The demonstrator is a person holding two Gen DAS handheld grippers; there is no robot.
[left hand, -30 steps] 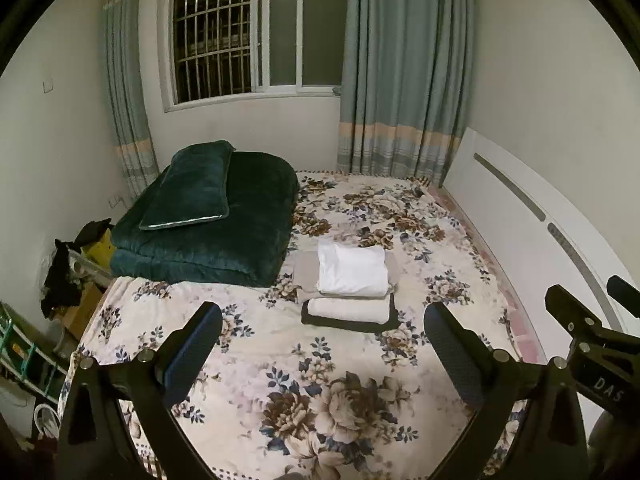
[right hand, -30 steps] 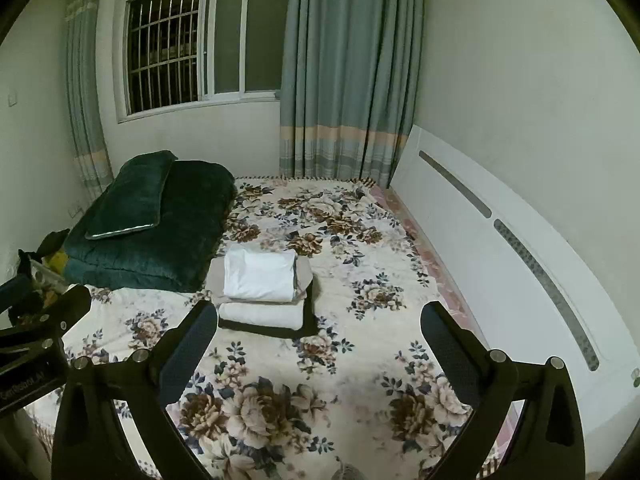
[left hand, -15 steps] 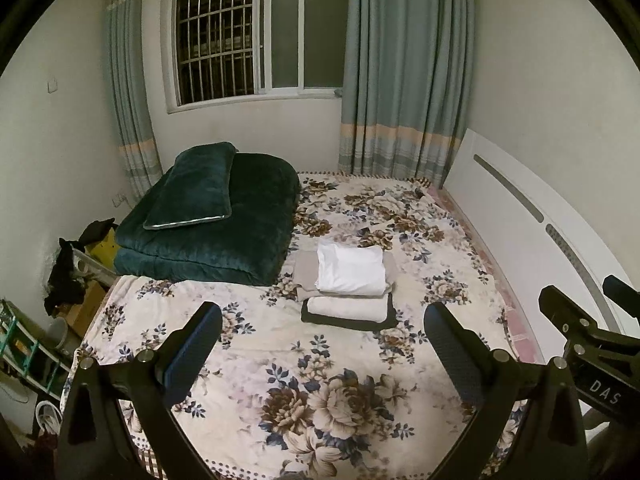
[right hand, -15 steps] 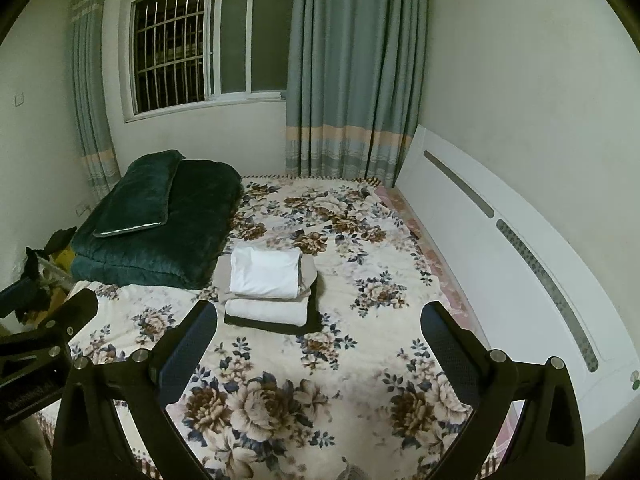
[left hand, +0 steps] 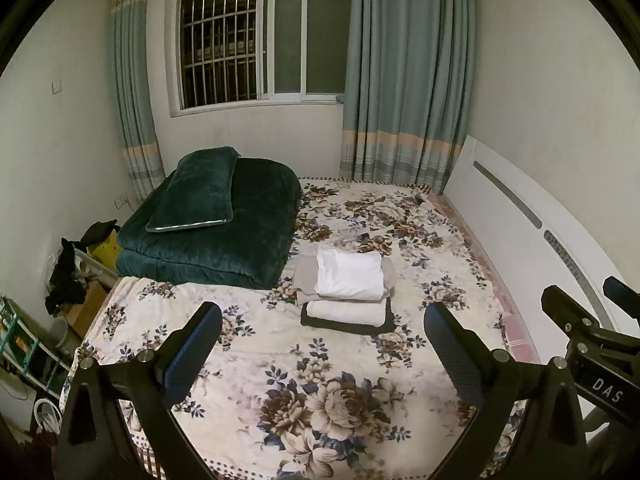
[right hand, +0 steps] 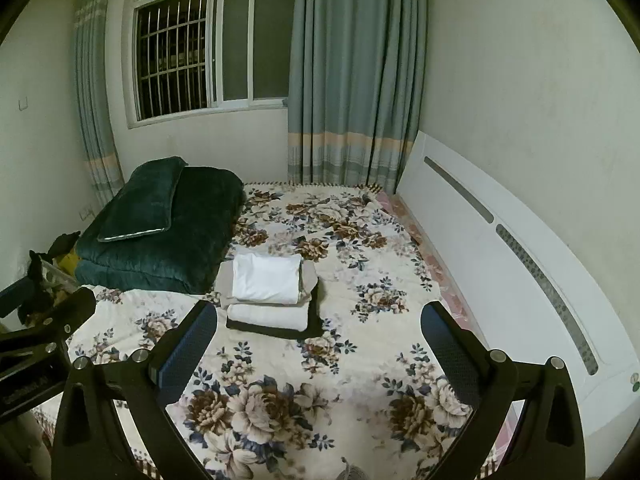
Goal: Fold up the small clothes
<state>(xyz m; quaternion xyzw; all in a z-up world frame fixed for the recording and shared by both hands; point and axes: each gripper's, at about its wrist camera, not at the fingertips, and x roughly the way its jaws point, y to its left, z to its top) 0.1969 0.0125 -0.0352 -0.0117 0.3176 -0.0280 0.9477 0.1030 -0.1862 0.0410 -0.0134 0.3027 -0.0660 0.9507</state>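
Observation:
Folded small clothes lie stacked mid-bed: a white piece on a beige one, and in front a second white piece on a black one. The stack also shows in the right wrist view. My left gripper is open and empty, held back above the near part of the bed. My right gripper is open and empty too, beside it; it shows at the right edge of the left wrist view.
The floral bedspread covers the bed. A folded dark green quilt with a green pillow lies at the far left. A white headboard runs along the right. Clutter and a rack stand left of the bed.
Both grippers have pulled back and risen a little, so the bed and stack look slightly farther. The clothes have not moved.

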